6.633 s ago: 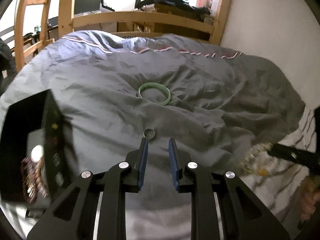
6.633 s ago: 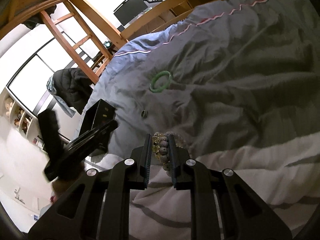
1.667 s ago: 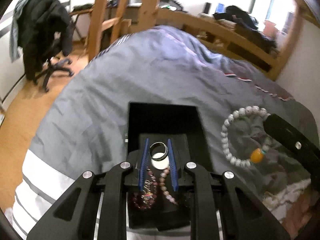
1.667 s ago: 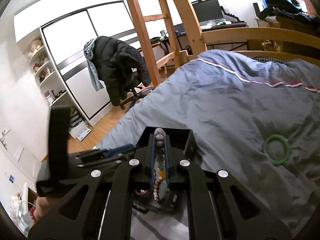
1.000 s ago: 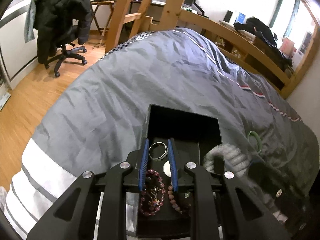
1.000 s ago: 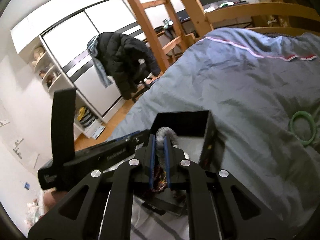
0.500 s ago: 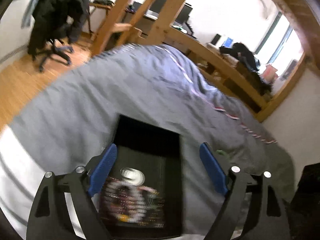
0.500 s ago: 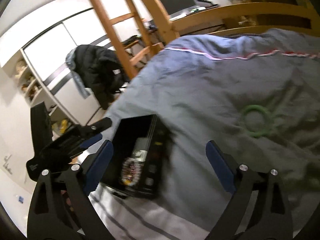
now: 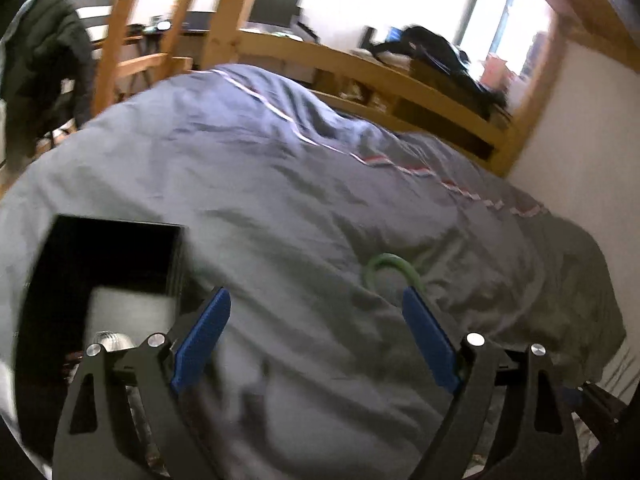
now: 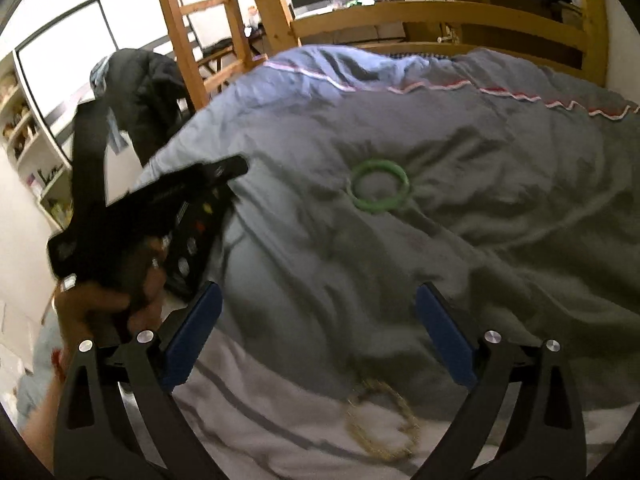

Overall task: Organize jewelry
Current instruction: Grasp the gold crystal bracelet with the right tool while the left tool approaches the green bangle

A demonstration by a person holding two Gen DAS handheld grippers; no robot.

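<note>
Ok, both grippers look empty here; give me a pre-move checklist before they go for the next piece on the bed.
1. Left gripper empty: ok, its jaws are opening with only quilt between them.
2. Right gripper empty: ok, its jaws are opening, nothing between them.
3. Green bangle reachable: ok, it lies flat on the grey quilt, apart from both grippers.
4. Gold chain bracelet reachable: ok, it lies on the white striped part of the bedding just below the right gripper.
5. Black jewelry box open: ok, with a silvery piece inside; the rest is blurred.
6. Other loose pieces on the bed: cannot tell, blur and folds may hide small ones.
</note>
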